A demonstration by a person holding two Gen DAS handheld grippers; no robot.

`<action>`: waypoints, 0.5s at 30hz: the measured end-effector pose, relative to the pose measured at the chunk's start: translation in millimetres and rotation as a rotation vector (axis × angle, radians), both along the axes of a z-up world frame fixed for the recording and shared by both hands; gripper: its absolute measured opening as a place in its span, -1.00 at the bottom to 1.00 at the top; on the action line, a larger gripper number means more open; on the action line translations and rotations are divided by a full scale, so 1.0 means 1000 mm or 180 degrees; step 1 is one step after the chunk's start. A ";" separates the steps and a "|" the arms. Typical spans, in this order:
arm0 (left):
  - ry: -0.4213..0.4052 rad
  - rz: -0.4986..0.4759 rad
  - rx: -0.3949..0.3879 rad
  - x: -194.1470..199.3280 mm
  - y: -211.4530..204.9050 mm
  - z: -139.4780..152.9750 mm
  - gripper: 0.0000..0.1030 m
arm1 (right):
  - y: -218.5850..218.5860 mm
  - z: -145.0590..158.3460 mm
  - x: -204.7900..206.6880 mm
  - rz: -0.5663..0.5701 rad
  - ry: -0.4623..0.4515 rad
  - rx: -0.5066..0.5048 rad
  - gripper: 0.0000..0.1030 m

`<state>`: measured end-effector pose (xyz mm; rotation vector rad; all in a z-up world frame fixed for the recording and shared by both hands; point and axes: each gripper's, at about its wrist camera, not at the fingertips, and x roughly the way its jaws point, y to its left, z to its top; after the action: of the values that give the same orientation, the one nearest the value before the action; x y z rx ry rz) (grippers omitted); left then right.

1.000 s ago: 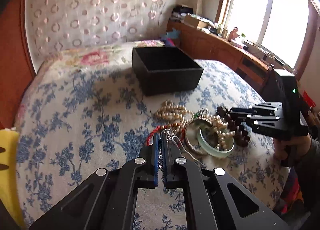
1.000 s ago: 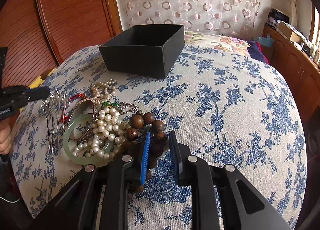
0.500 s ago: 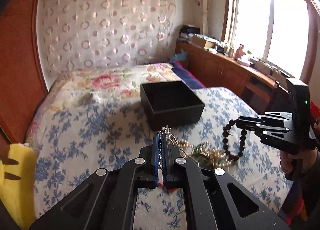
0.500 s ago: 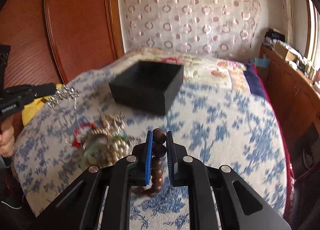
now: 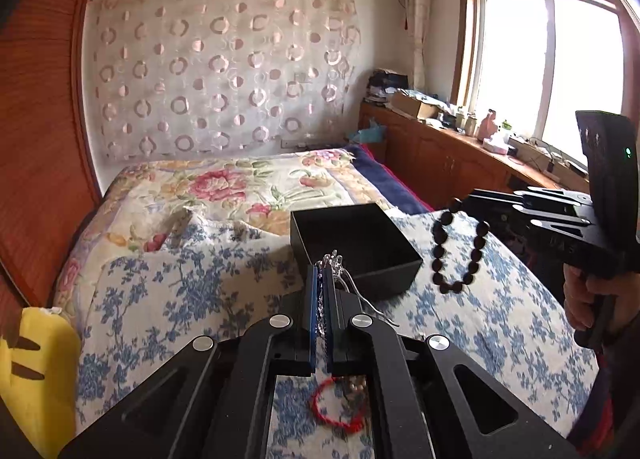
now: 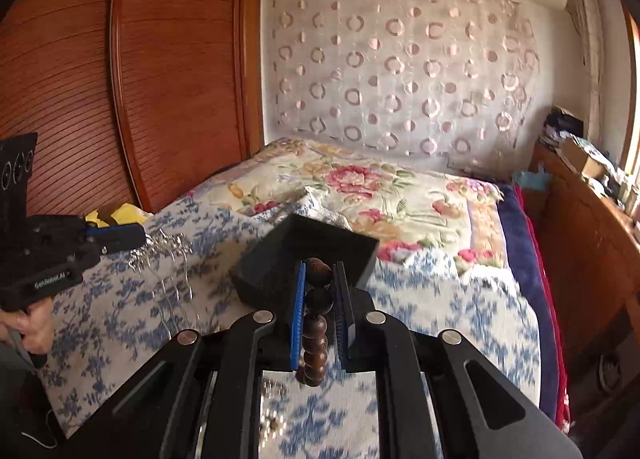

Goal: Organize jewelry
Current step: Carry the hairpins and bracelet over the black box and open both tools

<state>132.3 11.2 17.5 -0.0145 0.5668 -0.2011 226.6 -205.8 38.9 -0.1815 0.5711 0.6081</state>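
Observation:
An open black box [image 5: 352, 247] stands on the blue-flowered bedspread [image 5: 160, 299]; it also shows in the right wrist view [image 6: 308, 255]. My left gripper [image 5: 320, 279] is shut on a silver chain necklace [image 5: 340, 271], held in the air just short of the box; the chain hangs from it in the right wrist view [image 6: 168, 259]. My right gripper [image 6: 319, 271] is shut on a dark wooden bead bracelet [image 6: 316, 323], which hangs as a loop right of the box in the left wrist view [image 5: 456, 247].
A red cord bracelet [image 5: 336, 407] and pearls [image 6: 272, 423] lie on the bedspread below the grippers. A yellow cushion [image 5: 32, 371] is at the left edge. A wooden wardrobe [image 6: 120, 99] stands left, a cluttered wooden sideboard [image 5: 460, 155] right under the window.
Both grippers have lifted off the jewelry pile with their pieces and moved towards the black box. The right gripper closed on the bead bracelet and raised it.

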 end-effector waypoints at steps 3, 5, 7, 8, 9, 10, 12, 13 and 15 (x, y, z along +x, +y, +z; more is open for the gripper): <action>0.0005 0.0016 0.0001 0.012 0.002 0.002 -0.97 | 0.012 0.004 0.015 0.0068 -0.0030 -0.0012 -0.71; 0.0014 0.0039 0.0007 0.021 0.004 0.002 -0.97 | 0.017 0.004 0.025 0.0079 -0.0054 -0.0019 -0.71; 0.0021 0.0055 0.0005 0.029 0.006 0.003 -0.97 | 0.020 0.001 0.041 0.0078 0.0012 0.0026 -0.71; 0.0022 0.0063 0.0002 0.035 0.006 0.003 -0.97 | 0.021 -0.001 0.047 0.0085 0.0054 0.0044 -0.71; 0.0023 0.0066 0.0000 0.039 0.006 0.003 -0.97 | 0.022 -0.006 0.056 0.0103 0.0136 0.0060 -0.71; 0.0025 0.0067 -0.0003 0.043 0.006 0.003 -0.97 | 0.024 -0.010 0.062 0.0113 0.0192 0.0065 -0.71; 0.0033 0.0068 -0.0009 0.054 0.005 0.002 -0.97 | 0.025 -0.020 0.071 0.0111 0.0274 0.0057 -0.69; 0.0036 0.0068 -0.0010 0.057 0.004 0.003 -0.97 | 0.023 -0.025 0.075 0.0080 0.0297 0.0044 -0.63; 0.0050 0.0060 -0.0012 0.068 0.001 0.002 -0.97 | 0.019 -0.031 0.077 0.0057 0.0315 0.0061 -0.52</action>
<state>200.2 12.6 19.7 -0.0250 0.5818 -0.1840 303.3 -186.7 7.8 -0.1392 0.6595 0.6423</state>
